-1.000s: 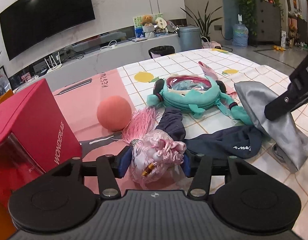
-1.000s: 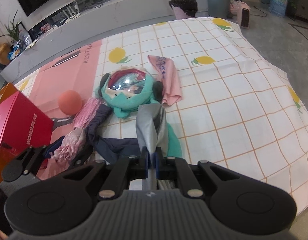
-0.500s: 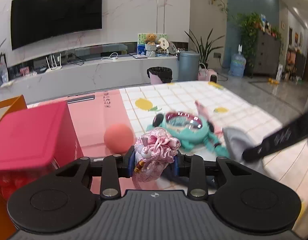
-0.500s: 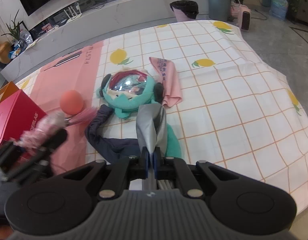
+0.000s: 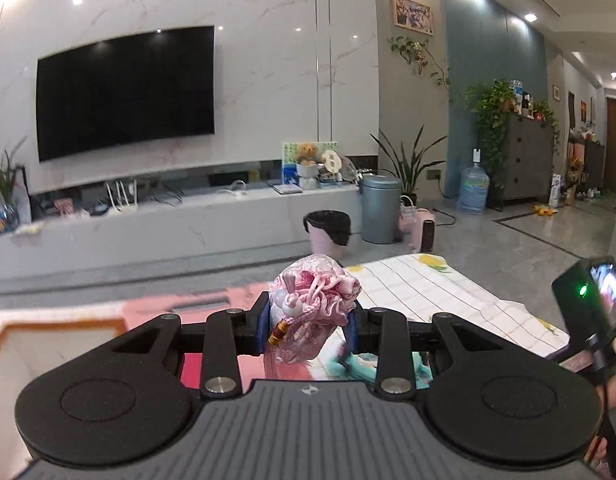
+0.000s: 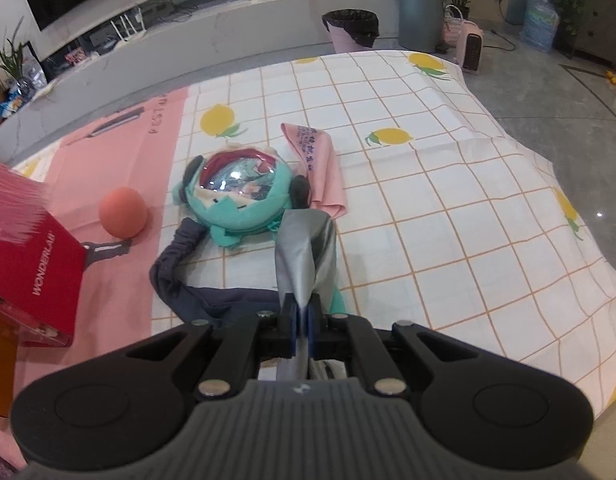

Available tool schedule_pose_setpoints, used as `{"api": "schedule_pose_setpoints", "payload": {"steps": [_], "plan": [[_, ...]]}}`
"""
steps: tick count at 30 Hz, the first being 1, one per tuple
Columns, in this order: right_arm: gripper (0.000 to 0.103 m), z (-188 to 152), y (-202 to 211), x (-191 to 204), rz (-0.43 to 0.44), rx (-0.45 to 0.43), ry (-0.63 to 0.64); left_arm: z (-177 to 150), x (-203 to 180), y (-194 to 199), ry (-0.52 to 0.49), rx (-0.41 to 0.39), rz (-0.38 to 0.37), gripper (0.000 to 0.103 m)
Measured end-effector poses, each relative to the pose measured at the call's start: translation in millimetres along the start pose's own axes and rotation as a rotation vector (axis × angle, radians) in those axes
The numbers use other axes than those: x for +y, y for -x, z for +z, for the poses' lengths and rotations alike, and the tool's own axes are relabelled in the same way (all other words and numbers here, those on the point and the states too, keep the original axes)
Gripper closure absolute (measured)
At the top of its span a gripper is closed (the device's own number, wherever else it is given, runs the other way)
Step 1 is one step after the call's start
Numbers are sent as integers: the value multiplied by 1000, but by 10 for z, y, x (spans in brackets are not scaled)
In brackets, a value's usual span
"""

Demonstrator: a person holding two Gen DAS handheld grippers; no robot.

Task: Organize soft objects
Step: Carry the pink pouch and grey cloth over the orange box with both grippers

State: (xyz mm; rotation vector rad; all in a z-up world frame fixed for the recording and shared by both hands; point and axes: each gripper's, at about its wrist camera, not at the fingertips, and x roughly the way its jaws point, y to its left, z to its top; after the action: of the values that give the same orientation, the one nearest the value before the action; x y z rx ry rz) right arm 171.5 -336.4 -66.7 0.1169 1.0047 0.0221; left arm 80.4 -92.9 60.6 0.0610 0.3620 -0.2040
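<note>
The left tongs (image 5: 308, 326) pinch a small pink satin pouch (image 5: 314, 304) between their blue pads, its gathered, ruffled mouth bunched at the top, with a knotted cord, a pale bead and a little gold collar hanging down its front. The pouch is held clear above the desk (image 6: 448, 208), the living-room wall behind it.

The right tongs (image 6: 302, 322) are pressed together on a fold of smooth, silvery-grey cloth (image 6: 305, 248), which rises from the desk in a slack, creased strip to the pads.

The desk wears a thin checked cover printed with lemons, with a plain pink panel on one side. On it lies a round teal plush (image 6: 237, 194) with a glossy clear face panel and dark ear pieces. Just beside that is a flat pink towel (image 6: 320, 168) with printed writing. A dark navy garment (image 6: 195, 280) with a gathered, elastic-looking edge curls in front of the plush. A matte salmon ball (image 6: 123, 212) sits on the pink panel, near a glossy red box (image 6: 31, 276) marked WONDERLAB.
</note>
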Motion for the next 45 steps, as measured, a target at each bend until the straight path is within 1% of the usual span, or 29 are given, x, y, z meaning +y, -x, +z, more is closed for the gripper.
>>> {"api": "schedule_pose_setpoints", "payload": {"steps": [2,5,8,10,12,13,15,18,20,24,28,30,33,36,38,40,42,45], "plan": [[100,17,8,20,-12,-2,6,83,45,68,-23,-23,3,63],[100,88,57,56,-22,-20,-3,170,126,123,-58,-54,35,63],[100,226,138,135,-26,-56,-25,233,259,136,-65,-73,73,63],[100,334,206,229,4,-78,-45,286,369,125,-58,-89,115,63],[100,455,278,370,76,-91,-40,334,484,128,-50,-107,141,64],[100,524,315,468,99,-99,-31,353,564,134,-49,-110,151,63],[100,669,410,705,120,-133,5,400,762,133,-41,-108,166,63],[100,904,573,1122,146,-198,73,447,1096,135,-13,-89,231,63],[100,1058,675,1419,185,-231,108,451,1330,132,6,-79,274,63],[100,1282,854,2052,241,-290,179,373,1769,139,47,-44,368,63],[100,1316,983,2643,331,-318,250,176,2164,130,123,16,405,64],[100,1252,1000,2904,384,-313,284,37,2310,142,160,18,388,63],[100,1089,958,3248,467,-284,351,-119,2468,126,192,61,369,64],[100,887,857,3545,505,-240,424,-268,2515,132,203,90,333,64],[100,760,729,3695,507,-198,466,-363,2525,171,205,107,306,64],[100,634,571,3807,487,-163,498,-443,2532,158,208,127,284,64],[100,511,384,3880,461,-130,528,-513,2515,100,216,165,267,64],[100,388,100,3934,426,-70,531,-630,2608,26,244,218,239,64]]}}
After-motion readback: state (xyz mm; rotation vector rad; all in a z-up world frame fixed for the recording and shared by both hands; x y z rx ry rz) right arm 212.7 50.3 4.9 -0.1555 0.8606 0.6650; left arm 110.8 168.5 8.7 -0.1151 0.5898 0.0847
